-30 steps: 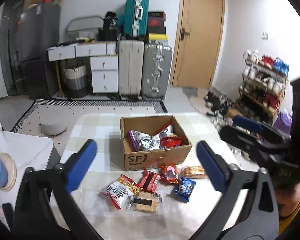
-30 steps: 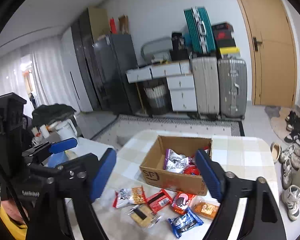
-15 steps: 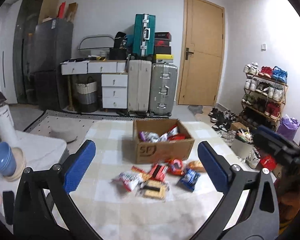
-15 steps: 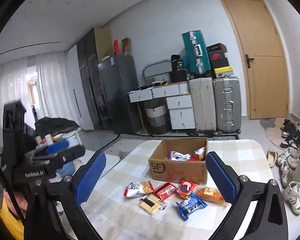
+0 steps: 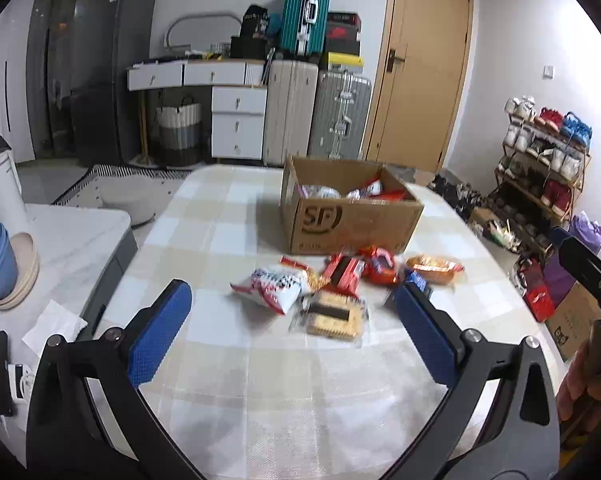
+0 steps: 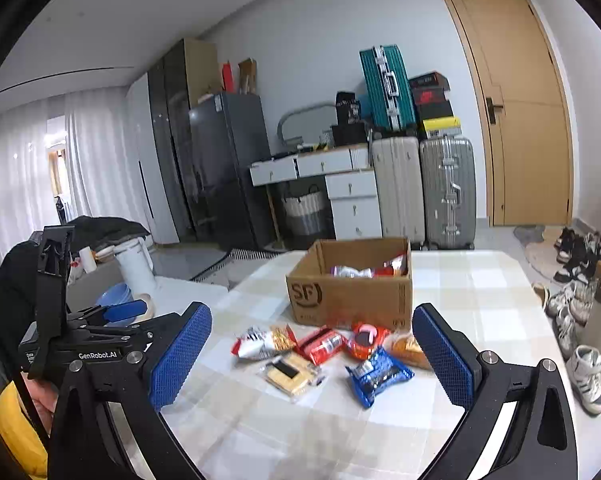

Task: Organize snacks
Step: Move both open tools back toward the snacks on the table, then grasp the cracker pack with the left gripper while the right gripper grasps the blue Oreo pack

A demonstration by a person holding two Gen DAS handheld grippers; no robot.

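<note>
As both claws dropped, snacks (image 5: 328, 292) loom nearer; right claw (image 6: 312, 354) widened, empty.

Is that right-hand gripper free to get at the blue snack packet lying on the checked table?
Probably yes. The right gripper has open, empty jaws, and the blue snack packet lies loose on the checked table ahead, with nothing on top of it.

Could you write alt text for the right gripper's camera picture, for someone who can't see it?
Six snack packets lie loose on a checked table before an open cardboard box already holding snacks. The right gripper frames them, blue fingers wide apart, holding nothing.
</note>
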